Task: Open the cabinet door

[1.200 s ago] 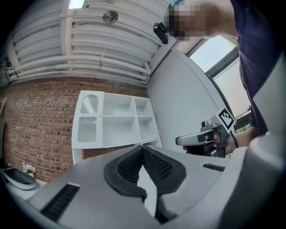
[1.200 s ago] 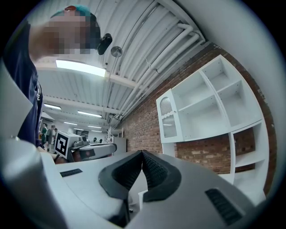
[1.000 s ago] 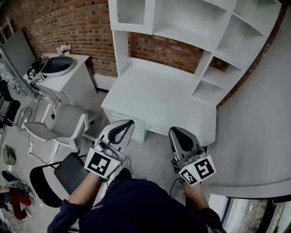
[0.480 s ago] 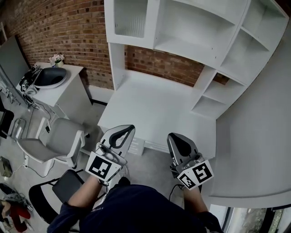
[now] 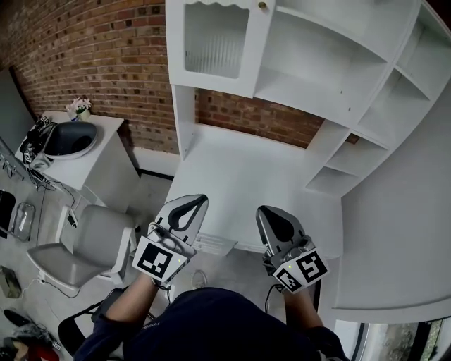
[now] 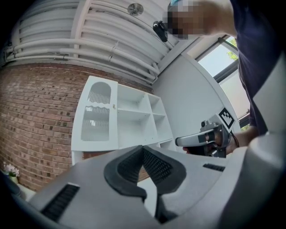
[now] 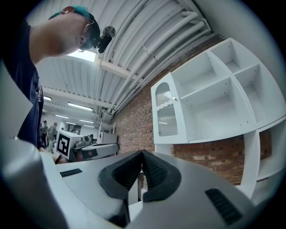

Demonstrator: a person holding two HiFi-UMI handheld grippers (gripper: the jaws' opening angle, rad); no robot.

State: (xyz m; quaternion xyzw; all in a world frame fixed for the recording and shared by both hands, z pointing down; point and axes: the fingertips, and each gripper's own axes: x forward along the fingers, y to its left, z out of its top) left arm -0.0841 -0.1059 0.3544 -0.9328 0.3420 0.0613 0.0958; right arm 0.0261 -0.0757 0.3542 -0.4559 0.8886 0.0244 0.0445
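Note:
The white cabinet door point(image 5: 217, 44) with a ribbed glass pane and a small round knob point(image 5: 262, 5) is shut, at the upper left of the white shelf unit against the brick wall. It also shows as the cabinet door point(image 6: 95, 117) in the left gripper view and the cabinet door point(image 7: 164, 112) with its knob point(image 7: 174, 99) in the right gripper view. My left gripper point(image 5: 198, 201) is shut and holds nothing, over the desk's front edge. My right gripper point(image 5: 265, 211) is shut and holds nothing, beside it. Both point toward the shelf unit, well short of the door.
A white desk top point(image 5: 239, 183) lies under the shelves, with open shelf compartments point(image 5: 331, 49) to the right of the door. A grey chair point(image 5: 88, 243) and a side cabinet with a dark basin point(image 5: 67, 137) stand at the left. A white wall point(image 5: 394, 233) curves along the right.
Both grippers have moved forward toward the desk, and the view has tilted up, so the cabinet door and knob now show more fully. Both stay shut.

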